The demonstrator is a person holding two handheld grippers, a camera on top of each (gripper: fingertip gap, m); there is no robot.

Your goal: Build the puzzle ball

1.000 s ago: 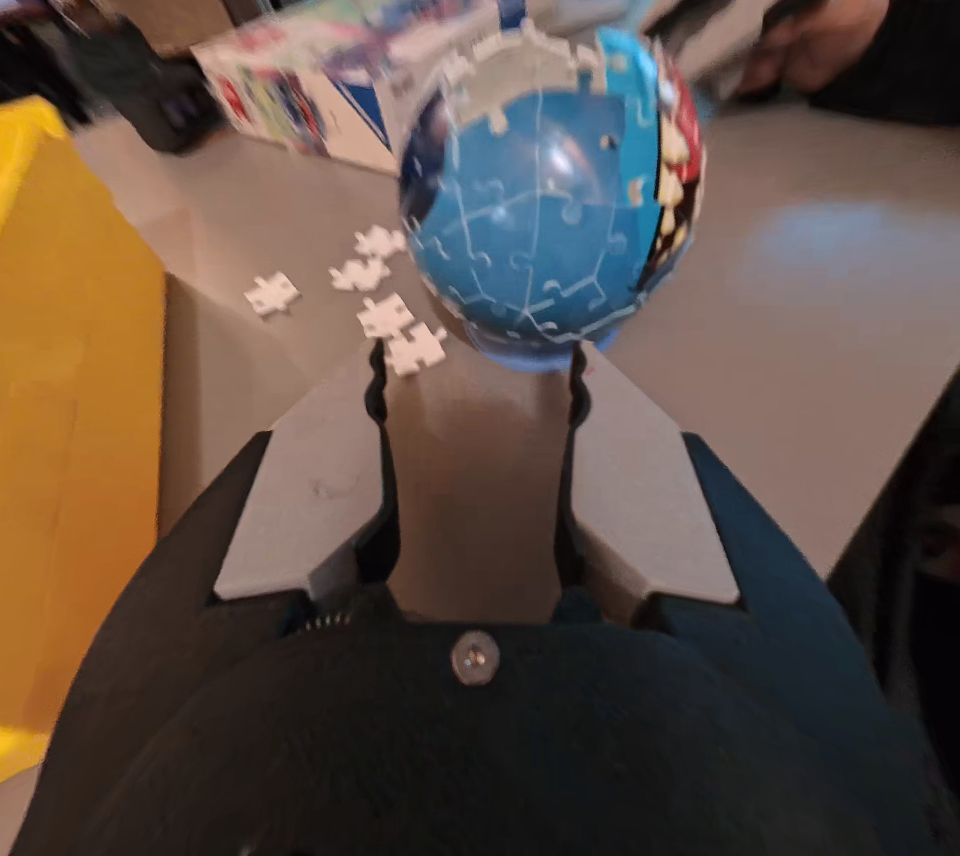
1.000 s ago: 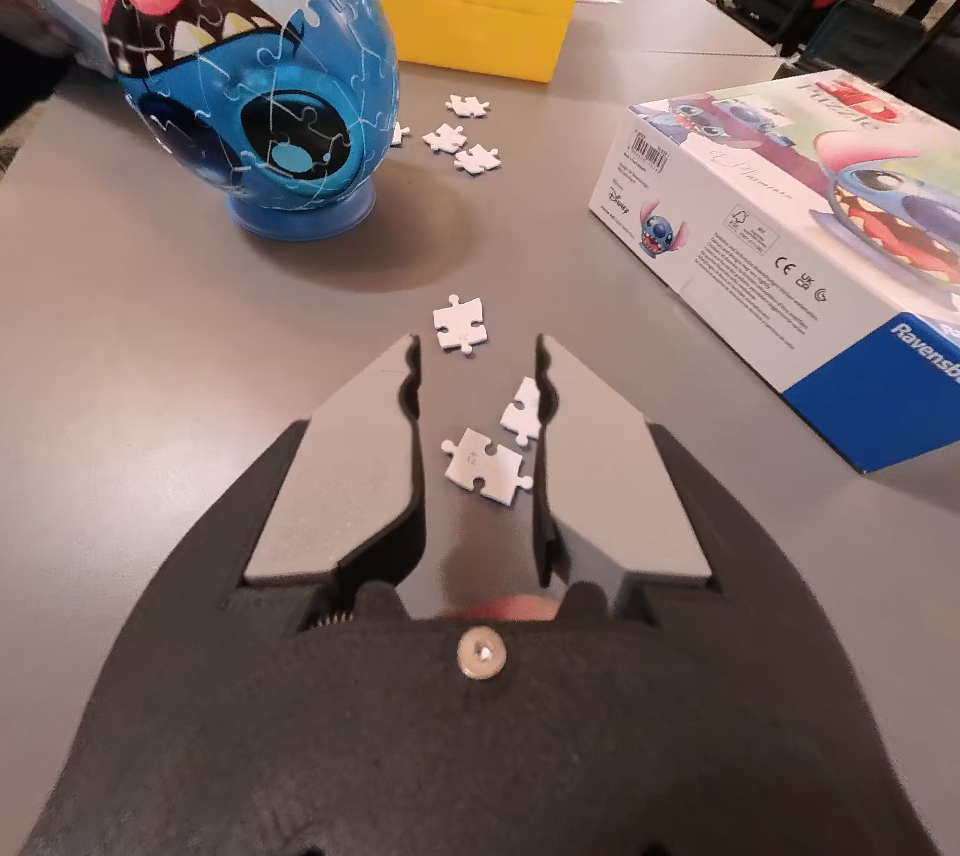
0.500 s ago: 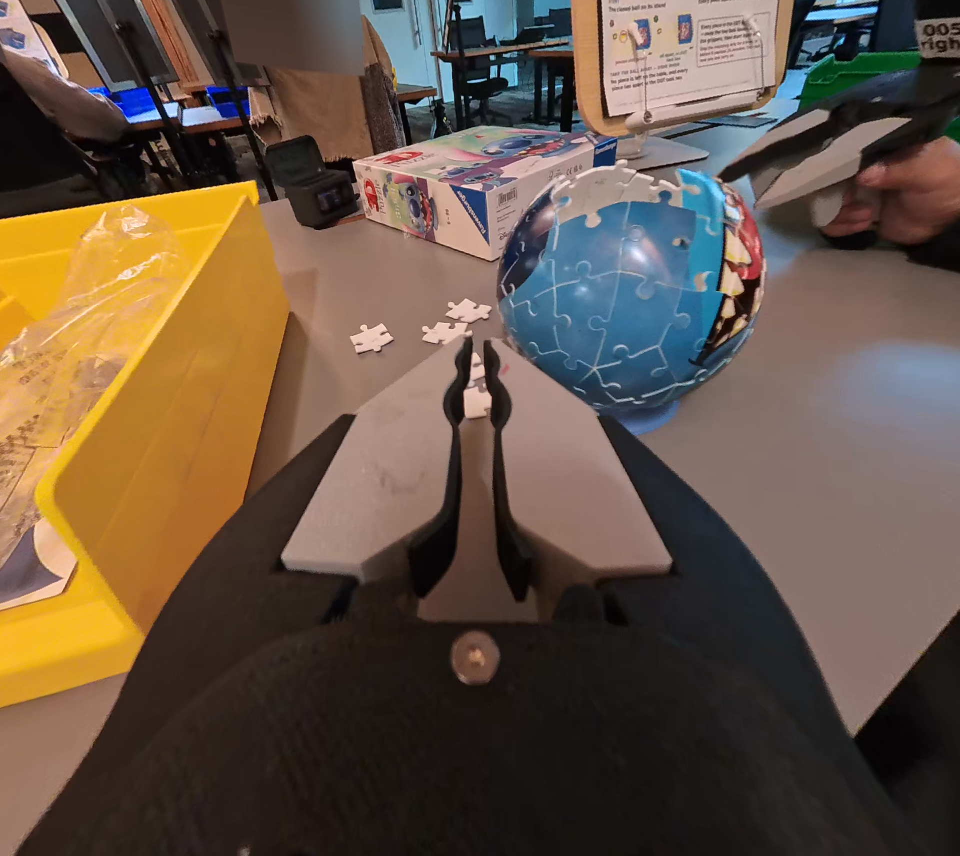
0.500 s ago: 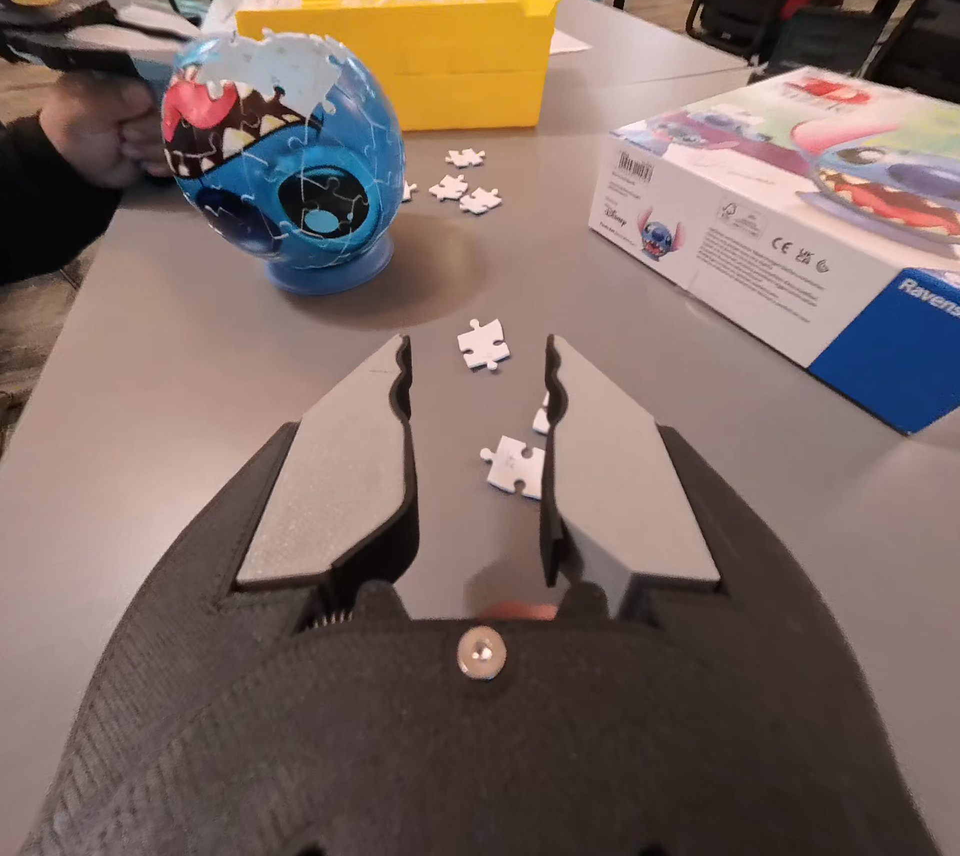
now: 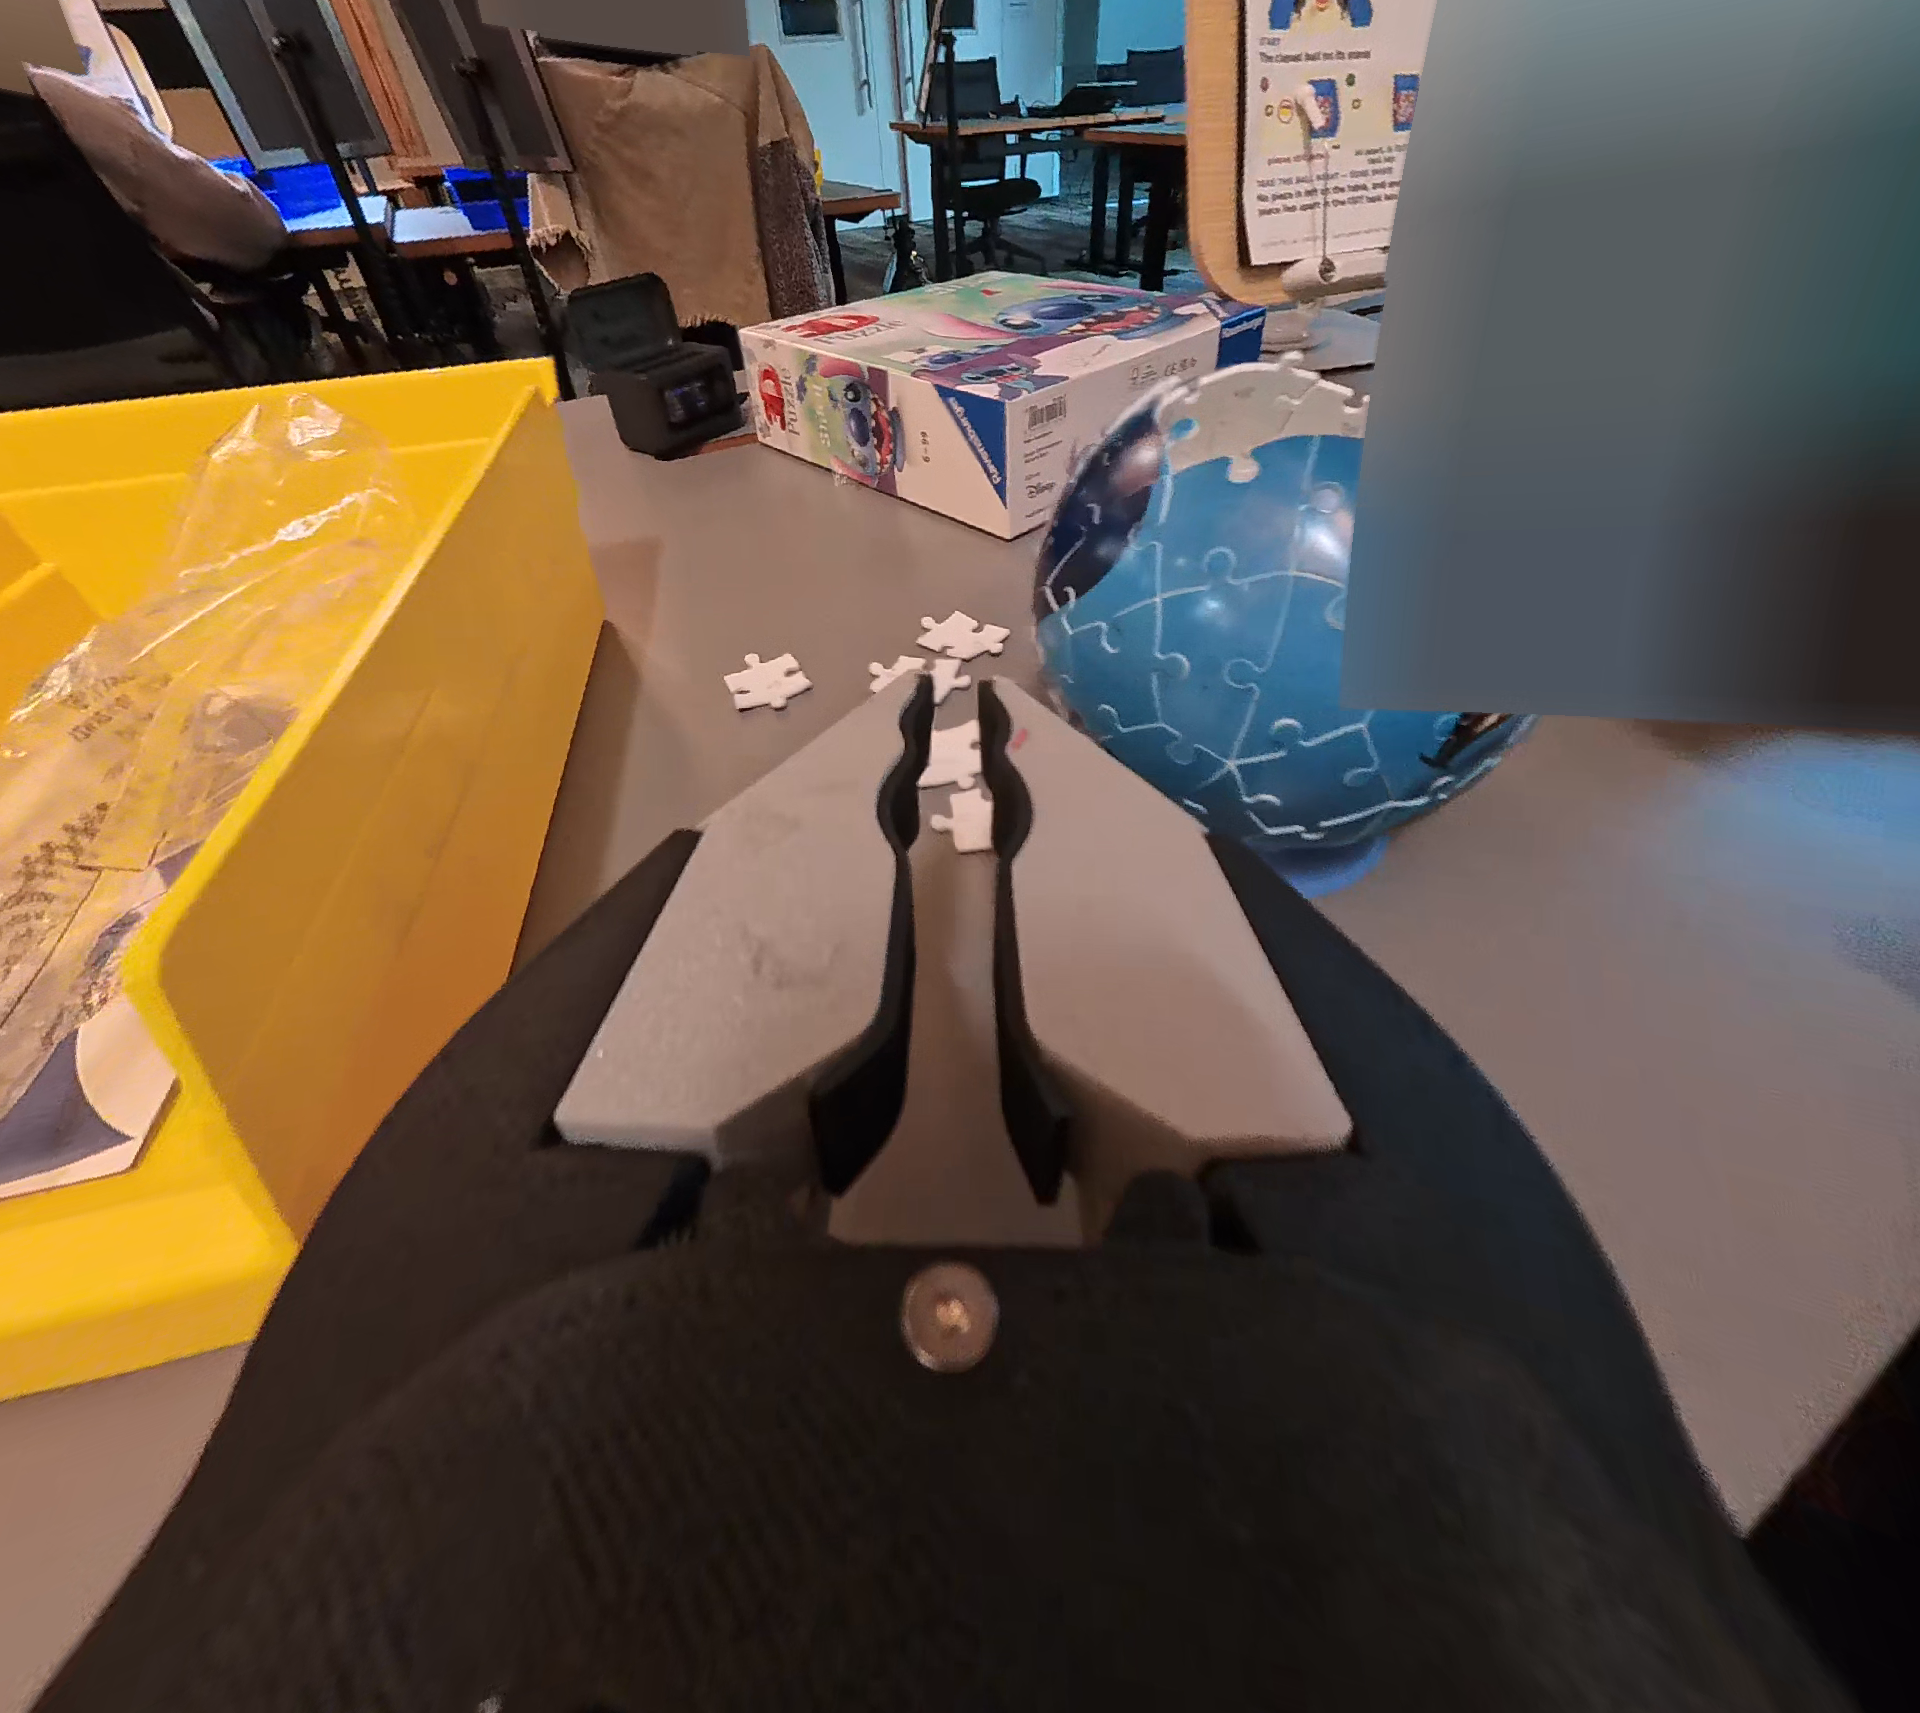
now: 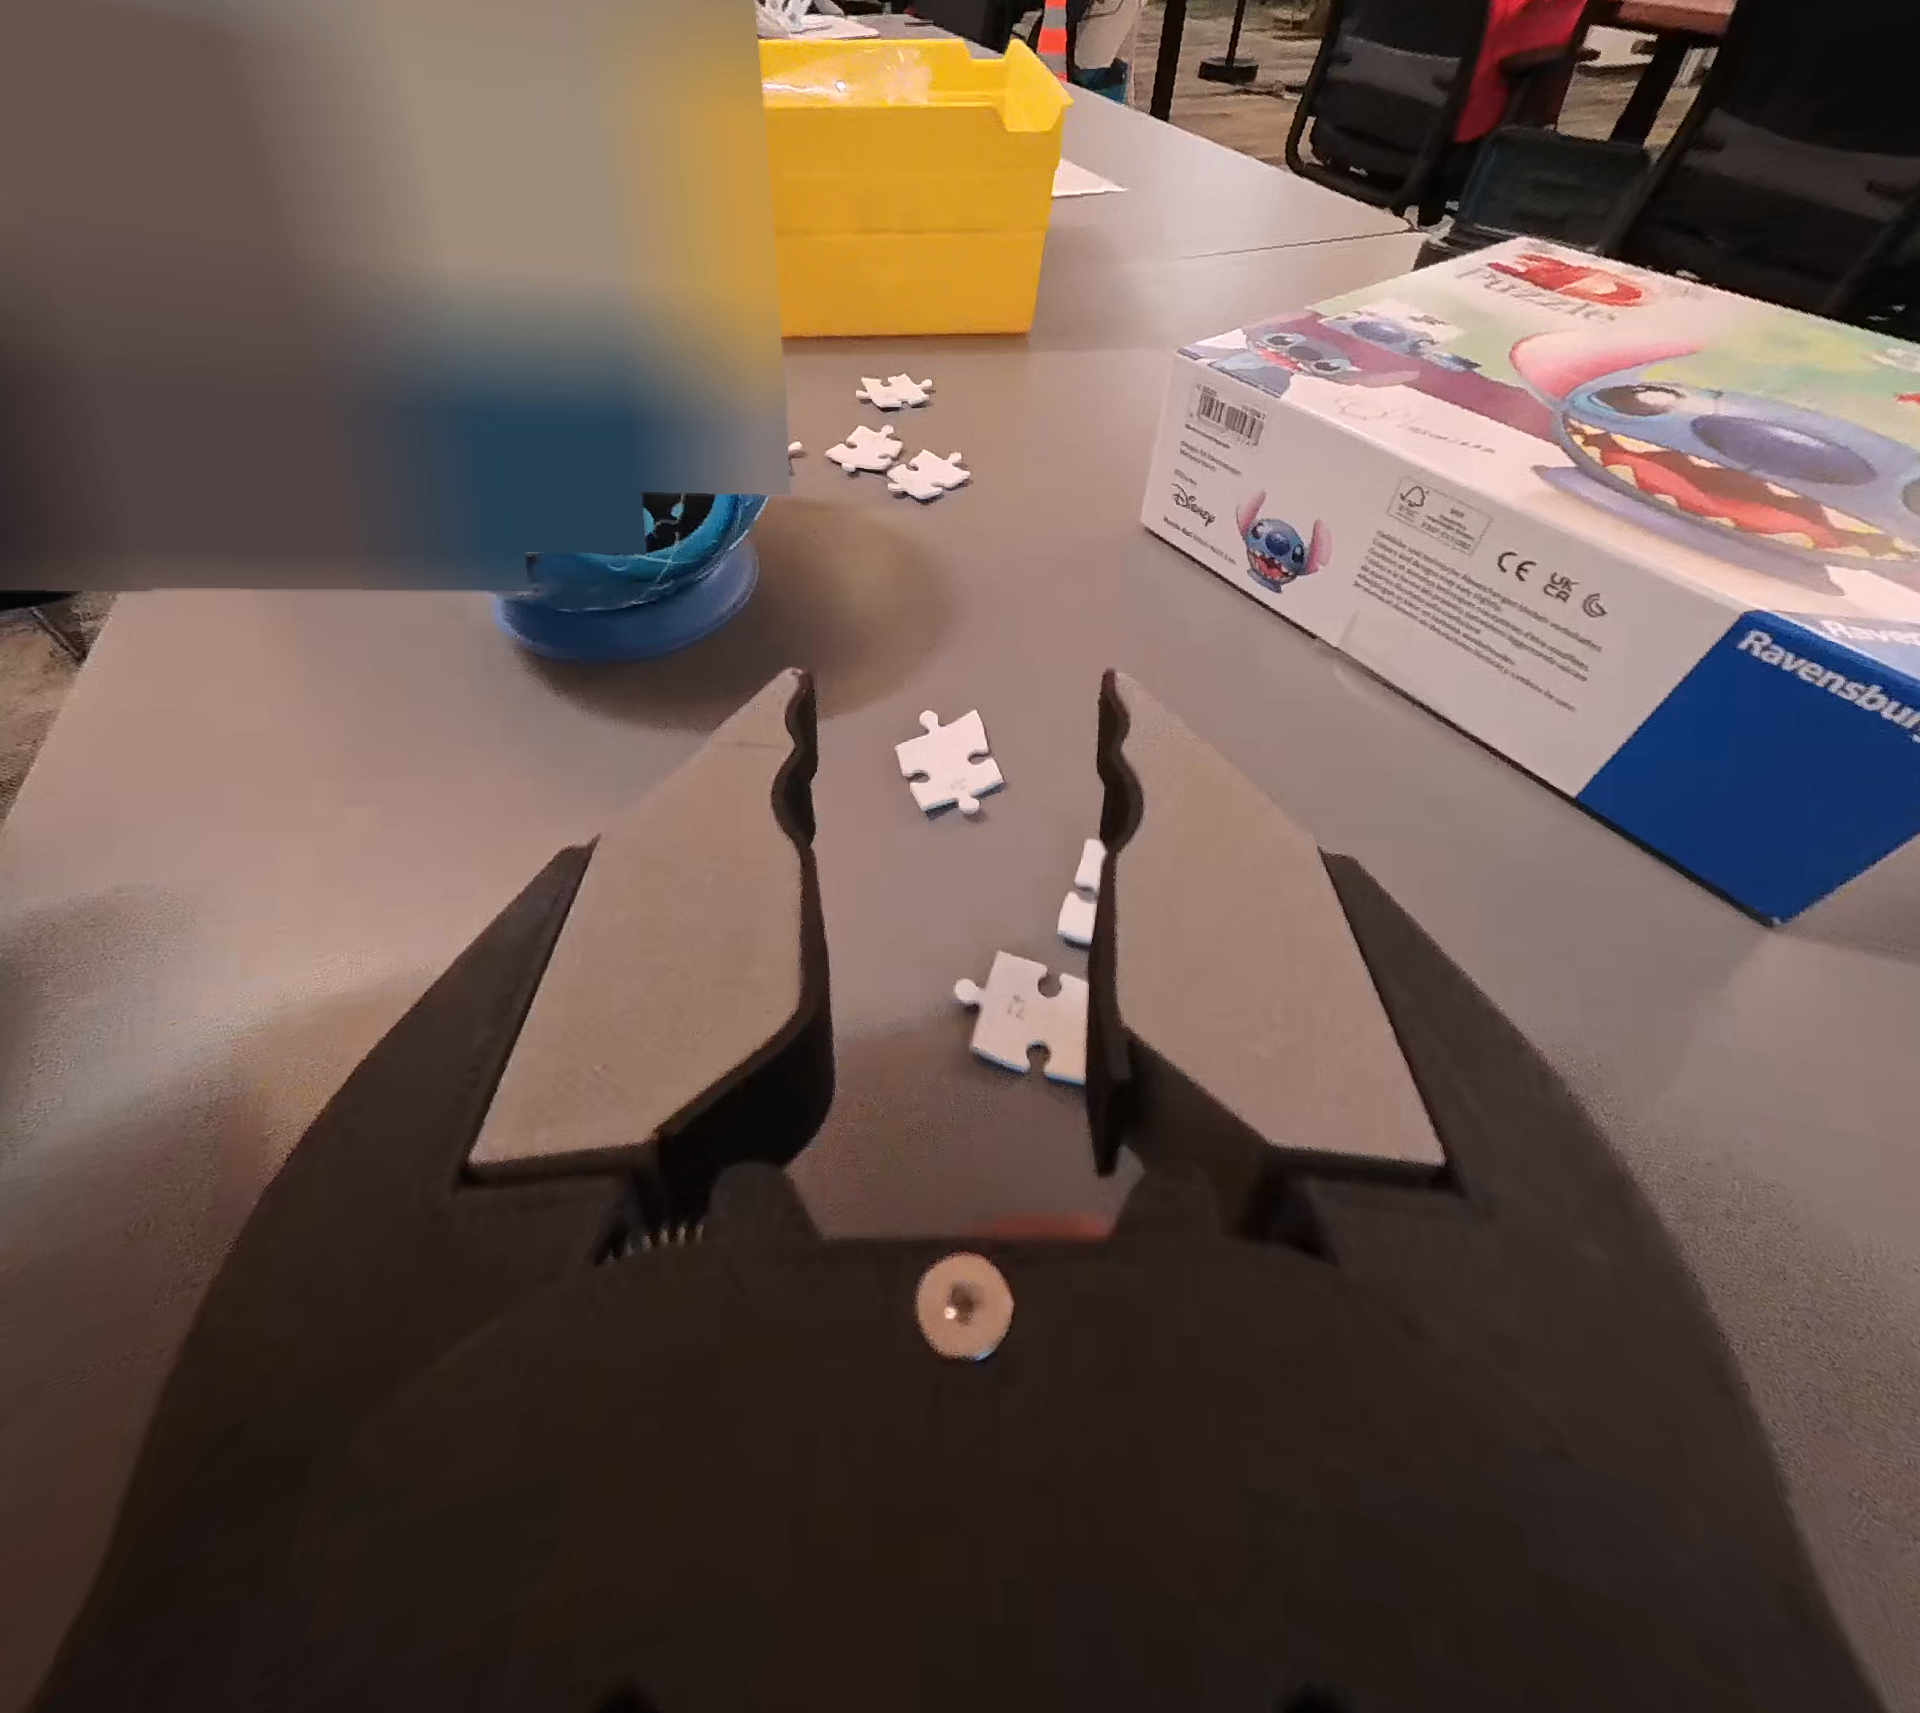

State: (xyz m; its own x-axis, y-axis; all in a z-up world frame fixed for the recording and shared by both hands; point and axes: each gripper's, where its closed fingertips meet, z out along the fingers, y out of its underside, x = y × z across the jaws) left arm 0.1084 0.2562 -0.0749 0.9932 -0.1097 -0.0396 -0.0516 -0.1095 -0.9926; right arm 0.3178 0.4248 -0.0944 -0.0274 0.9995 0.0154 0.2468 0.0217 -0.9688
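Observation:
The blue puzzle ball (image 5: 1195, 645) stands on its blue stand (image 5: 1340, 874) on the grey table, with an open gap at the top; a blurred patch hides its right side. My left gripper (image 5: 951, 692) is nearly shut and empty, just left of the ball, above loose white pieces (image 5: 951, 754). In the right wrist view only the ball's bottom and stand (image 6: 634, 603) show. My right gripper (image 6: 954, 697) is open and empty above the table. One white piece (image 6: 951, 761) lies between its tips and another piece (image 6: 1029, 1019) lies nearer.
A yellow bin (image 5: 312, 728) holding a plastic bag (image 5: 208, 603) stands left of my left gripper. The puzzle box (image 6: 1558, 520) lies right of my right gripper. More loose pieces (image 6: 894, 448) lie beyond the ball. A black device (image 5: 665, 385) sits at the back. The grippers' ends are close to 30 cm from one another.
My left gripper has pulled back from the ball, swung left and closed from open. My right gripper has tilted up and opened a little wider. The ball has not moved.

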